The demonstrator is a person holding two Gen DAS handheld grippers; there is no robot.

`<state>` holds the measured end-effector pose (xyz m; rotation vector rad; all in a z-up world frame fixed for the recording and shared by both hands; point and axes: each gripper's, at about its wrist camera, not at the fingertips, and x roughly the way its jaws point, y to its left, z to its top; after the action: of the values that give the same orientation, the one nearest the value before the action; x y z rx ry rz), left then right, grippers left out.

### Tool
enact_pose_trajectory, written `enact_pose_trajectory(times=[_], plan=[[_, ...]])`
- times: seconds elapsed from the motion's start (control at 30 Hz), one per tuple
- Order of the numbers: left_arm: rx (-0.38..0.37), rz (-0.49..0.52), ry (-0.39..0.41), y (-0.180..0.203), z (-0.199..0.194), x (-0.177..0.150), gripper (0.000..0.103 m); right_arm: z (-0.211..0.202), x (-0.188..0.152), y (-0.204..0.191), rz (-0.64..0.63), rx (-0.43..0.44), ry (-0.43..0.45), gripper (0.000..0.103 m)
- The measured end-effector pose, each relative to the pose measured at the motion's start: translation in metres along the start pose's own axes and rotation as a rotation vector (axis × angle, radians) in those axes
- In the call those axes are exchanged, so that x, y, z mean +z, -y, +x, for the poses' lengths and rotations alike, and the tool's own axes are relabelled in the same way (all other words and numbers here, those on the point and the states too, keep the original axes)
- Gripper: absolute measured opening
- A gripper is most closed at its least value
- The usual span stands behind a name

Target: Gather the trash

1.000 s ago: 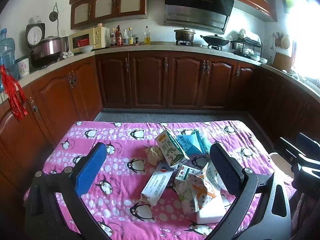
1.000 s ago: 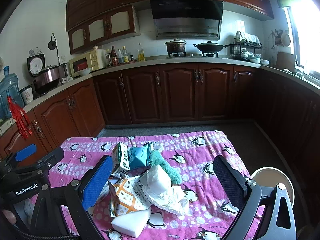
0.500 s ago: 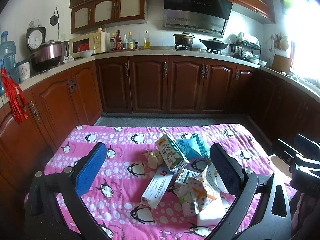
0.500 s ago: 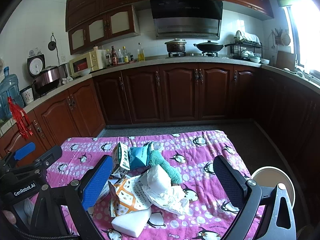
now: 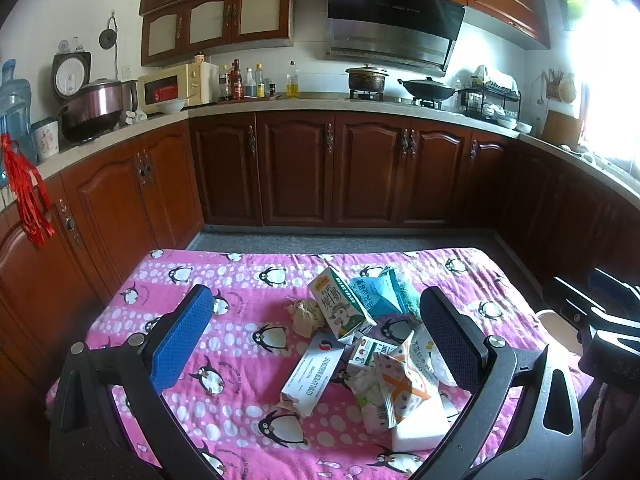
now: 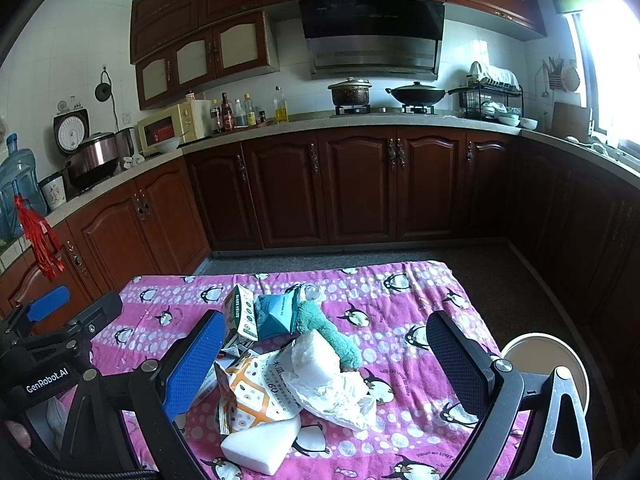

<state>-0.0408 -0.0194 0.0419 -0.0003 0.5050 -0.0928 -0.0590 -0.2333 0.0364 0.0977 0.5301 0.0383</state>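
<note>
A heap of trash lies on the pink penguin tablecloth [image 5: 224, 364]: a milk carton [image 5: 340, 308], a teal carton [image 5: 374, 292], a crumpled brown paper ball [image 5: 306, 314], a flat white box [image 5: 310, 374], an orange-patterned wrapper [image 5: 402, 390] and a white foam block [image 5: 420, 426]. From the right wrist I see the same milk carton [image 6: 240, 314], teal carton [image 6: 276, 314], a teal fuzzy cloth [image 6: 336, 338], crumpled white paper [image 6: 332, 380] and the foam block [image 6: 260, 446]. My left gripper [image 5: 316, 340] hovers open over the heap. My right gripper [image 6: 326, 360] is open above it too.
A round tan bin [image 6: 546, 364] stands by the table's right edge. Dark wooden cabinets [image 5: 360, 172] line the far wall and both sides. The counter holds a microwave [image 5: 176, 88], bottles, a pot and a wok. Grey floor [image 6: 400, 256] lies beyond the table.
The left wrist view has tilted slightly, with the heap sitting a little lower and closer between its fingers. The right gripper has stayed nearly still. Nothing was grasped.
</note>
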Motion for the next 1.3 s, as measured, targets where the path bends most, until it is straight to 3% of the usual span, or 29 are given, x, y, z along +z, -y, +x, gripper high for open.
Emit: enact_pose_trajectory(times=[1.3], plan=[[-0.001, -0.021, -0.037, -0.0024, 0.0079, -0.0092, 0.103, 0.0060, -0.0093, 0.0083, 0.013, -0.001, -0.037, 0.100]])
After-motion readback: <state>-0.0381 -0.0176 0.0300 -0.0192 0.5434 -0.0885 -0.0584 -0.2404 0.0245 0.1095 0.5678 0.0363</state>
